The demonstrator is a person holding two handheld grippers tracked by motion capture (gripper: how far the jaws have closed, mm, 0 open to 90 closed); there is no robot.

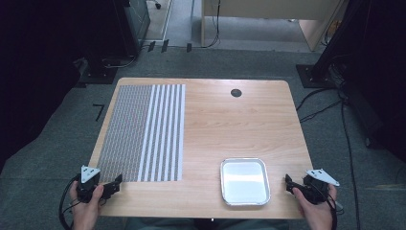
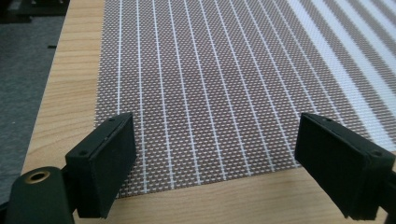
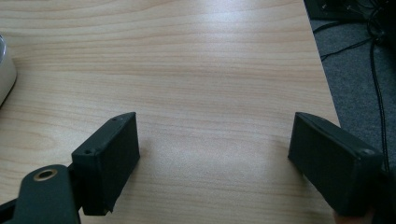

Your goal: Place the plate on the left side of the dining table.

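The left tool [image 1: 116,182] rests at the near-left corner of the wooden bench [image 1: 215,124], jaws spread wide and holding nothing, just at the near edge of a woven striped placemat [image 1: 143,132]. The right tool [image 1: 288,182], also wide open and empty, sits at the near-right edge over bare wood. Between the 2, nearer the right one, lies an empty metal tray [image 1: 244,201]

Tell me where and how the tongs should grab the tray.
Take the tray by its raised rim on the right side, coming in from the right with the right tongs, which sit open just beside it. The tray is shallow and lies flat, so one jaw goes inside the lip, one outside.
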